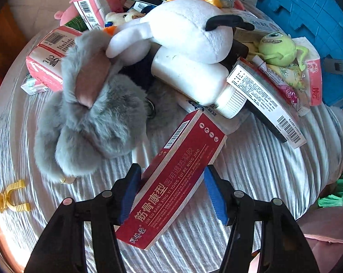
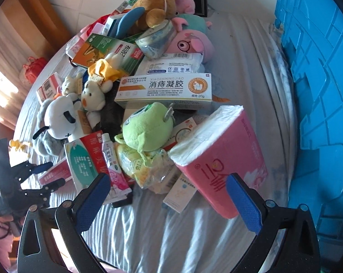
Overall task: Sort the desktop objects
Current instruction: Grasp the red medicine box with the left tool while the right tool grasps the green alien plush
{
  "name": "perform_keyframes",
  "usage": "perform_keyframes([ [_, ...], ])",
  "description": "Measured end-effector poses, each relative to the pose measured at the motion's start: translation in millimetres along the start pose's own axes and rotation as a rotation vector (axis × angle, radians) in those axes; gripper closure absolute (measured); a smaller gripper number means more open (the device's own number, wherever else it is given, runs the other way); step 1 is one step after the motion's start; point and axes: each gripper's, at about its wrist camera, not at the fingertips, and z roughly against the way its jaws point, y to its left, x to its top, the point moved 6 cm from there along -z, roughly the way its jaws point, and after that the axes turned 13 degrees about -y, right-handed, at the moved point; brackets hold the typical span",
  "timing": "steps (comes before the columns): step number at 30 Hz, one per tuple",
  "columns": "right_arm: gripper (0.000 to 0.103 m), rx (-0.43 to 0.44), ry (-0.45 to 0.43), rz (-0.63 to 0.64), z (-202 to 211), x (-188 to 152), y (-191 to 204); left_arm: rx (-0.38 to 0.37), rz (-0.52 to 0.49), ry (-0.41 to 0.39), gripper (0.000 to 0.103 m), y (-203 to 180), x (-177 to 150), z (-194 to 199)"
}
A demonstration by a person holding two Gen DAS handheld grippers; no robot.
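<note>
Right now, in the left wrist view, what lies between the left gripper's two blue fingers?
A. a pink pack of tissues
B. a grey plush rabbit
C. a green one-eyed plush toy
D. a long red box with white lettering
D: the red box runs lengthwise through the gap between the left gripper's fingers, while the grey plush rabbit lies off to the left.

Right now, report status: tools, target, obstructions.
Left tool astride the red box, not clamped. Right tool open, empty, by the pink tissue pack. Grey plush crowds the box.
</note>
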Motion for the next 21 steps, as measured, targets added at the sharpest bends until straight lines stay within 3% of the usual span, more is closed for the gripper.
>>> perform_keyframes([
  [4,0.000,-0.012,0.001,-0.003,-4,2,1,0.009,-0.045,0.015,0.045,-6,-6,0],
  [7,0.000,-0.002,-0.012,0.006,-5,8,7,0.022,-0.040,0.070,0.045,-4,-20,-7],
  [10,0.000,0.005,-0.012,0.015,-12,15,12,0.053,-0.047,0.046,0.052,-1,-20,-5],
  [15,0.001,-0.021,-0.025,0.071,-23,29,17,0.051,0.094,0.003,0.056,11,-11,6],
  [21,0.009,-0.071,-0.028,0.175,-35,41,24,0.080,0.144,-0.091,0.058,13,3,39],
])
